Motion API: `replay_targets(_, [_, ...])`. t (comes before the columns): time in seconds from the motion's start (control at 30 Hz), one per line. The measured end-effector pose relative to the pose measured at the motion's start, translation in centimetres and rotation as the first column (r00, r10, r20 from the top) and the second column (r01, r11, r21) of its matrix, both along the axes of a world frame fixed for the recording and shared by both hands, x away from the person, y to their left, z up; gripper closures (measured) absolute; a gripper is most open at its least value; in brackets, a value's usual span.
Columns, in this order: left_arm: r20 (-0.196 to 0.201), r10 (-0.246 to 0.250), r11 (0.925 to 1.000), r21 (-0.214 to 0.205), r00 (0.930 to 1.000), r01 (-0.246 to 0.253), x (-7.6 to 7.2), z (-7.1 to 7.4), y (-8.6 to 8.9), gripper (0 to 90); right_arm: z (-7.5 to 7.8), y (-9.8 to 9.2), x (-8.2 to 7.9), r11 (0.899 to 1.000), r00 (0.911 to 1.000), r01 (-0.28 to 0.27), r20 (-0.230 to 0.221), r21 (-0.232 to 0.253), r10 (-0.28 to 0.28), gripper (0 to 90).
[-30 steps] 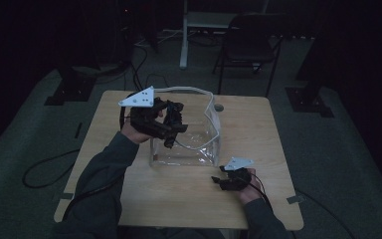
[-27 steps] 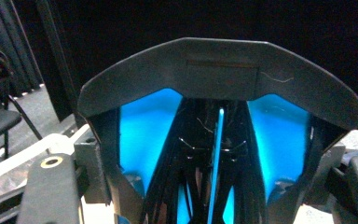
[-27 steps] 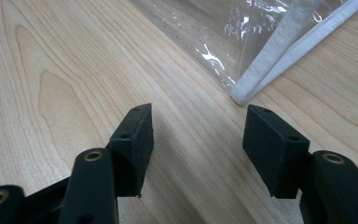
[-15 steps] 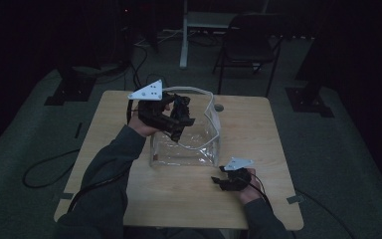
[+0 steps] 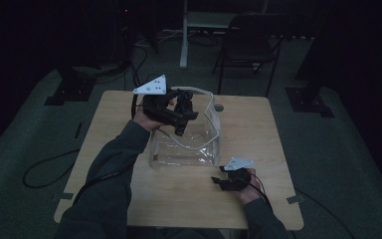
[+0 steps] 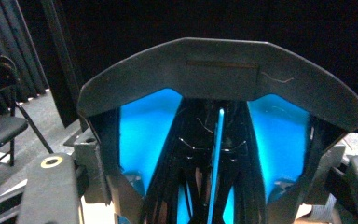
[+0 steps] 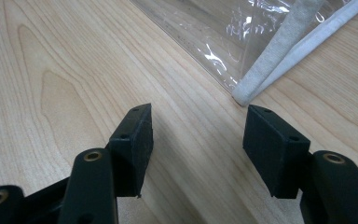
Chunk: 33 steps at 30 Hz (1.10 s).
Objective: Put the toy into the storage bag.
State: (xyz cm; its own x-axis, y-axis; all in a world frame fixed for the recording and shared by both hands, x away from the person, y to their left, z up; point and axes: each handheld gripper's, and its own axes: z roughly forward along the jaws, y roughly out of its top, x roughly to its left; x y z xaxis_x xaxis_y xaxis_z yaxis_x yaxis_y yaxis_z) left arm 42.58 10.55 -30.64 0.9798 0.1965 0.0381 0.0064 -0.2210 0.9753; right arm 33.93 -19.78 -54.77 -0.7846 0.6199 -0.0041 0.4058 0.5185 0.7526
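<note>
High view: dim room, folding chair (image 5: 248, 37) behind wooden table (image 5: 258, 129). Clear plastic bag (image 5: 186, 144) mid-table. Left gripper (image 5: 181, 112) raised over bag's open top, clamped on black-and-blue folded thing (image 6: 219, 126). Right gripper (image 5: 224, 181) resting on table just by bag's near corner, jaws apart, nothing between. Left forearm stretched forward

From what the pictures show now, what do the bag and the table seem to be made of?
The bag looks like clear soft plastic, glossy: the table's grain shows through and creases catch light. Its white edging seems woven fabric, matte and fuzzy. The table looks like pale wood or wood-pattern laminate, smooth, with grain lines.
</note>
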Motion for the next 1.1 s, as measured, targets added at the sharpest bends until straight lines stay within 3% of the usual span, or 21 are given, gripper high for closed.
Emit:
replay_targets(0.27, [-0.006,0.011,0.9999,0.009,0.9999,-0.011,1.0,-0.3,-0.5,25.5,0.0,0.0,0.0,1.0,1.0,0.001,0.0,0.001,-0.001,42.0])
replay_targets(0.67, [-0.033,0.027,0.994,0.107,0.9991,-0.023,2.5,-0.9,-2.5,25.5,0.0,0.0,0.0,1.0,1.0,0.0,0.0,0.001,0.0,41.8])
replay_targets(0.9, [-0.061,0.042,0.9832,0.18,0.9972,-0.03,3.2,-1.7,-3.7,25.4,0.0,0.0,0.0,1.0,1.0,0.0,-0.001,0.001,0.0,41.7])
replay_targets(1.1, [-0.073,0.039,0.9768,0.213,0.9966,-0.022,3.5,-2.1,-4.6,25.4,0.0,0.0,0.0,1.0,1.0,-0.001,0.0,0.001,0.001,41.7])
